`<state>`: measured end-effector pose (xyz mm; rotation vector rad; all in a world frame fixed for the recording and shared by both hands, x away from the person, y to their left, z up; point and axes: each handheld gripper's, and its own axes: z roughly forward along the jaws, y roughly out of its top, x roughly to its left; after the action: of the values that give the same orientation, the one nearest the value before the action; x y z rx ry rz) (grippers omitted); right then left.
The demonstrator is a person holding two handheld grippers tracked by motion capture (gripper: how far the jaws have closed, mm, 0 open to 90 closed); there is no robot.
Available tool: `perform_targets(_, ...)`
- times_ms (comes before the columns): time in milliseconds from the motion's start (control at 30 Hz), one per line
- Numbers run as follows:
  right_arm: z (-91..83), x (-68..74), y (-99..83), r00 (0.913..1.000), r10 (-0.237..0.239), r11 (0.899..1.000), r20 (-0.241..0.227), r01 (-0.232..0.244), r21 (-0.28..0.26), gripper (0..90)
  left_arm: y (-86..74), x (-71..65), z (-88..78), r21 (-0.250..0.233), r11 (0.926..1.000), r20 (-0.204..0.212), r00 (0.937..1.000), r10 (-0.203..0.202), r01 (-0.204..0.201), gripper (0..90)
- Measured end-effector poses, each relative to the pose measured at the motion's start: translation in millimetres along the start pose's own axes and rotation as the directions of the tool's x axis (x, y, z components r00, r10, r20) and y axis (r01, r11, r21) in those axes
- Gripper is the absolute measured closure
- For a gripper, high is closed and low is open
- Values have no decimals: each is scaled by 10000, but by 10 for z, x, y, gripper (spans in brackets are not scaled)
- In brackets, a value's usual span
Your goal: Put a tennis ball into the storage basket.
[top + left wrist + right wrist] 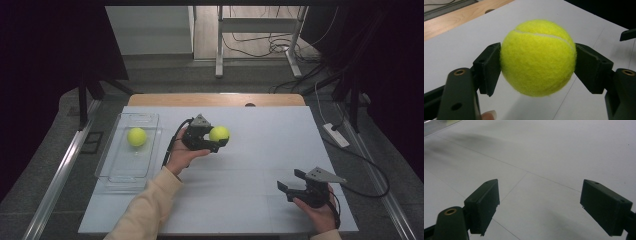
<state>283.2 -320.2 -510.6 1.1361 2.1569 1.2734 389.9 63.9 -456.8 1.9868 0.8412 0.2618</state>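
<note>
My left gripper [218, 138] is shut on a yellow tennis ball [219, 133] near the middle of the white table [260, 150]. In the left gripper view both black pads [490, 67] press against the sides of the tennis ball [538, 57], which hangs a little above the tabletop. A second tennis ball [136, 136] lies in a clear plastic tray [120, 170] at the left. My right gripper [291, 181] rests near the table's front right, open, with only bare tabletop between its pads [484, 205].
The tray stands along the table's left edge. A wooden strip [215, 99] runs along the far edge. Beyond the table are a metal stand [219, 40] and cables on the floor [260, 47]. A cable [367, 165] trails off the right side.
</note>
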Motion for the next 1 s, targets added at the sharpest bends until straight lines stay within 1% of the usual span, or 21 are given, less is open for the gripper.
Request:
perform_targets(233, 5, 5, -2, 10000, -7, 10000, 12, 7, 12, 159, -18, 8, -59, -149, 9999, -15, 10000, -32, 32, 278)
perform_targets(500, -1, 2, -3, 10000, 6, 10000, 13, -6, 19, 159, -32, -14, -135, -273, 9996, -42, 10000, 10, -11, 277)
perform_targets(533, -1, 1, -3, 10000, 0, 10000, 18, -1, 20, 159, -38, -21, -173, -341, 9994, -37, 10000, 14, -15, 277)
perform_targets(867, -9, 2, 1, 10000, 2, 10000, 38, -2, -24, 160, -46, -48, -319, -518, 9986, -163, 9998, 118, -127, 277)
perform_targets(1000, -14, 2, 2, 10000, 29, 10000, 30, -29, -57, 159, -55, -49, -369, -589, 9982, -194, 9998, 99, -111, 277)
